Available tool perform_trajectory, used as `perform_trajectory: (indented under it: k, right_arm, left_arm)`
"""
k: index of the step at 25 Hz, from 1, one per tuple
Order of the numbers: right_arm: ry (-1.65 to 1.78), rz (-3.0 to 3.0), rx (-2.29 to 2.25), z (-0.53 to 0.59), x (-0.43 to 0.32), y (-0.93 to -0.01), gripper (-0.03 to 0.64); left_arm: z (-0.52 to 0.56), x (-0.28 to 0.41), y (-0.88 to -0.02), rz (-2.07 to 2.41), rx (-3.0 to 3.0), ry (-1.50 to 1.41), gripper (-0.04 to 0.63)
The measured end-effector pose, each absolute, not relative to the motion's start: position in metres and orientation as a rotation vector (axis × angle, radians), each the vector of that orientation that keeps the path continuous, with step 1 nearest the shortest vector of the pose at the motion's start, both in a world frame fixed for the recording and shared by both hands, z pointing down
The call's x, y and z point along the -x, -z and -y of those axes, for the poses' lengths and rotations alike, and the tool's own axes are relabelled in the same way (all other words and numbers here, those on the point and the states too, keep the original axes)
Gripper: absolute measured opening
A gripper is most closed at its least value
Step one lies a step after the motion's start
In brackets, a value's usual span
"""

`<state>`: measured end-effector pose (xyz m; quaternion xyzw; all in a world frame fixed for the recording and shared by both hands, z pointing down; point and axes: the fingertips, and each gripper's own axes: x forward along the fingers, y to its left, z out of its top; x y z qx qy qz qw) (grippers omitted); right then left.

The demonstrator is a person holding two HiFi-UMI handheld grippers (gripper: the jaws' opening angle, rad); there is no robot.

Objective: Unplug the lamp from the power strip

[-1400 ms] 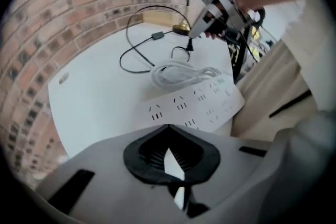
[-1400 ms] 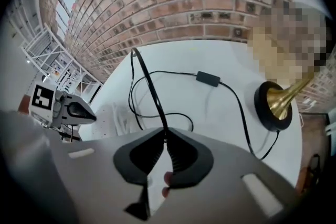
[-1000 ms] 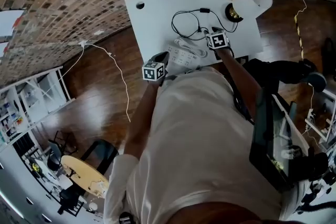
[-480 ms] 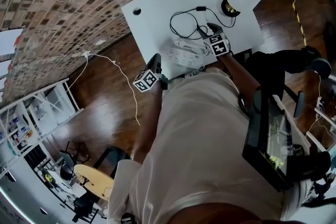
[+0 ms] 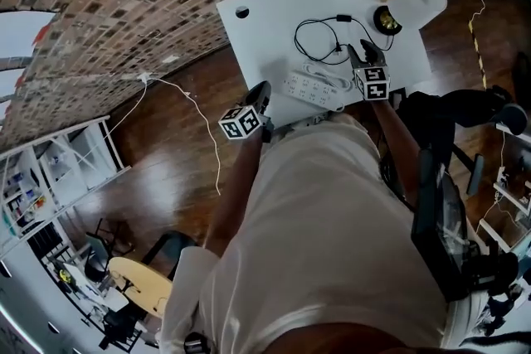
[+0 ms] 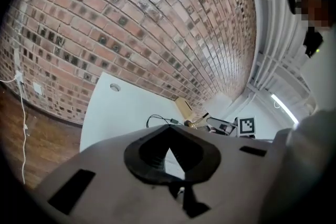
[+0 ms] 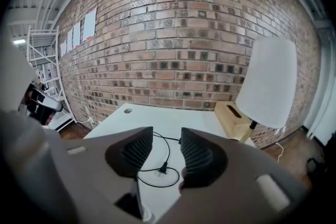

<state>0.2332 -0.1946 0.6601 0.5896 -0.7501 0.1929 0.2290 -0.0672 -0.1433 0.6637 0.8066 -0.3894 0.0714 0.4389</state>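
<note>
Lying unplugged on the table beyond the power strip, the light plug is judged best taken by its stiff body, not its limp cord, while the right hand-held gripper is held open and empty, its jaws just narrowed, and the left hand-held gripper closed.

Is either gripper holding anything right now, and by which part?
Nothing is held. Right gripper: jaws apart, just been closing partway, empty; the plug lies loose on the table beyond. Left gripper: jaws together on nothing.
</note>
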Motion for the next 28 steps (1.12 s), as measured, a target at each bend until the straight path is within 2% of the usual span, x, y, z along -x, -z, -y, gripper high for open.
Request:
perform_trajectory:
  k: [5,11,28]
  right_arm:
    - [-0.430,2.029,-1.751,0.178,-0.182,-0.637,0.114]
    - [-0.445,2.017,-1.707,0.155,-0.118,-0.641,0.112]
    - [-0.586,1.875,-1.734,0.041,-0.043,-0.655,0.091]
  left_arm:
    - [0.130,0.109,-0.656,0.889,-2.047,-0.261,0.000]
    - [0.109,0.157,-0.656,0.789,-2.007,-0.228,0.000]
    - [0.033,0.206,-0.684,0.504,-1.997,-0.269,0.002]
